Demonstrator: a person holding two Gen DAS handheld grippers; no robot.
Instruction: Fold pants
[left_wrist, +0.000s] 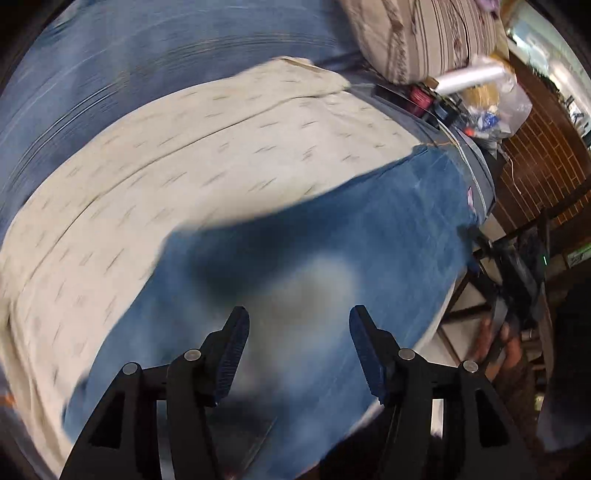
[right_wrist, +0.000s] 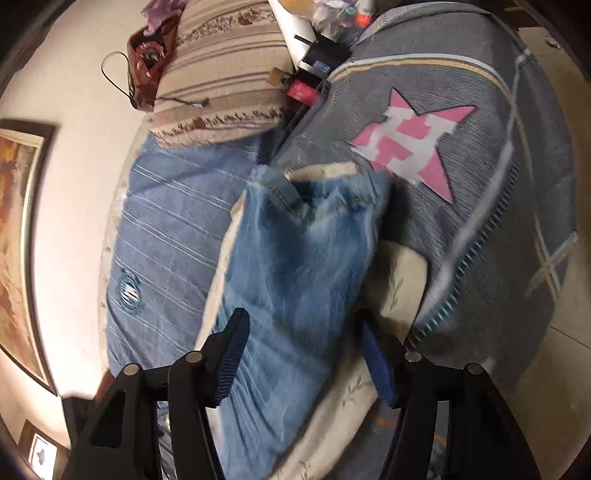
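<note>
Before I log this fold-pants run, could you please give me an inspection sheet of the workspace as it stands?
Surface: bed with cream patterned sheet, blue striped cover, grey star blanket.
Job's things: blue jeans lying on the cream sheet, waistband away from the right camera; blurred in the left view.
Clutter: striped pillow, plastic bag, small boxes at the bed's far end.
Grippers: left gripper open over denim; right gripper open over the jeans.
Cables: black cord beside the pillow.
Surroundings: framed picture, brick wall.
</note>
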